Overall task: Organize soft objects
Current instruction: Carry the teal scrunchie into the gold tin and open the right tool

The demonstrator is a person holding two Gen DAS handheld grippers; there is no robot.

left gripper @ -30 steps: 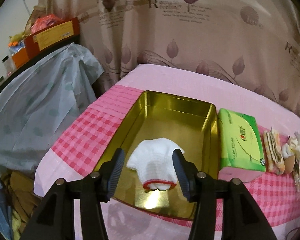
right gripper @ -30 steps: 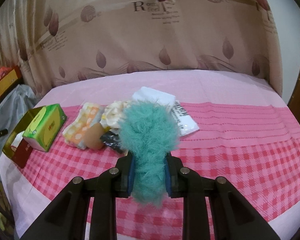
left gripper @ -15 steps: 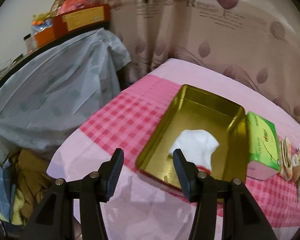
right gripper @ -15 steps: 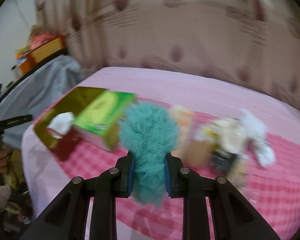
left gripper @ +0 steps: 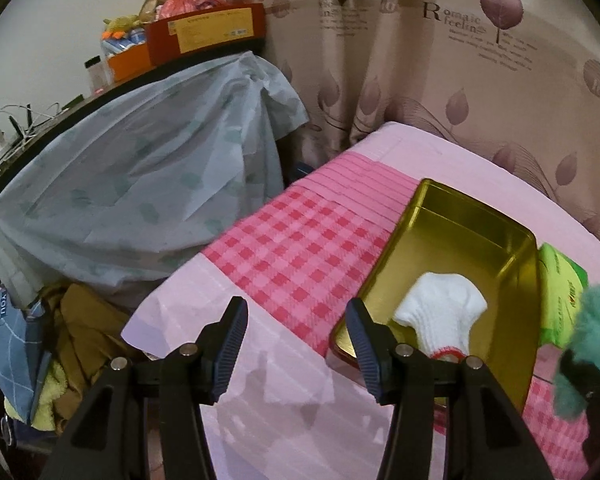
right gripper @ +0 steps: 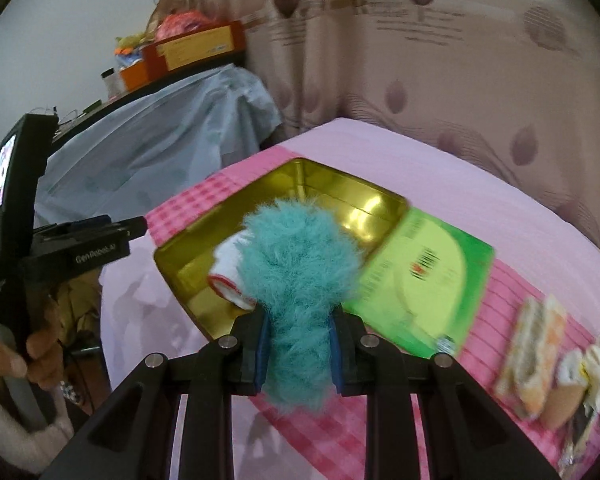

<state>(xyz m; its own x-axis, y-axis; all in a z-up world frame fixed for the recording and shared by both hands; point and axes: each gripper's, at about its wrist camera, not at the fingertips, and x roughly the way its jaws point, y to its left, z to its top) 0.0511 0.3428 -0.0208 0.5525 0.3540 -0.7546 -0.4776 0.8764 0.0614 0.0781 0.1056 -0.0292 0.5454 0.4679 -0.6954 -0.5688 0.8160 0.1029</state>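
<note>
My right gripper [right gripper: 299, 330] is shut on a fluffy teal plush [right gripper: 298, 276], held over the near end of the gold tin [right gripper: 332, 184]. The same plush [left gripper: 590, 340] shows at the right edge of the left wrist view. A white sock with a red cuff [left gripper: 442, 318] lies inside the gold tin [left gripper: 456, 220]; part of the sock [right gripper: 230, 268] peeks out behind the plush. My left gripper [left gripper: 296, 332] is open with nothing between its fingers, over the pink cloth left of the tin.
A green tissue pack [right gripper: 424, 276] lies against the tin's right side. Folded cloths and small items [right gripper: 540, 356] lie further right. A covered shelf [left gripper: 140, 184] with boxes stands left of the table, clothes piled on the floor [left gripper: 60, 344].
My right gripper has swung left with the plush, from the pile of items to over the tin. My left gripper has drawn back left, away from the sock and off the tin.
</note>
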